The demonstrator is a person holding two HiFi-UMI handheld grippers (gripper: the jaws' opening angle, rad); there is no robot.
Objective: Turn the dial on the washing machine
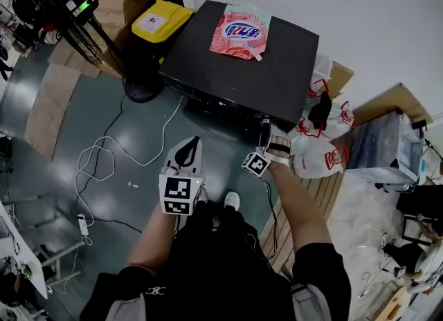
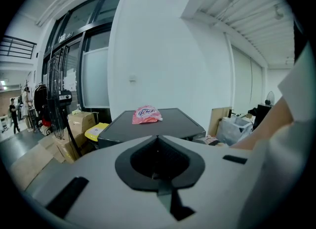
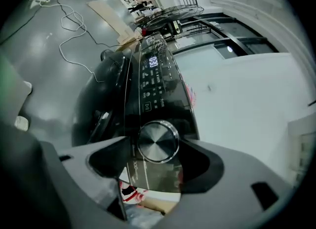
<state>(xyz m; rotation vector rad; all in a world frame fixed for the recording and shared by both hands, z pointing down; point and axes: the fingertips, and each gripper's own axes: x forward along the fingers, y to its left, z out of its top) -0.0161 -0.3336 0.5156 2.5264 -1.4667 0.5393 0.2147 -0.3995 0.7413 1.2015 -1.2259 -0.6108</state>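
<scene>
1. Head view: the right claw (image 1: 265,138) reaches on an outstretched forearm to the front right corner of the washing machine (image 1: 242,57). The left claw (image 1: 188,150) is held low, near the body.
2. Left gripper view: the left claw's jaws are pressed together on nothing, aimed level at the machine's top.
3. Right gripper view: the jaws stand apart, framing the dial (image 3: 158,141) without gripping it. I judge this the approach step. Next the claw must close on the dial, then the wrist must twist.
</scene>
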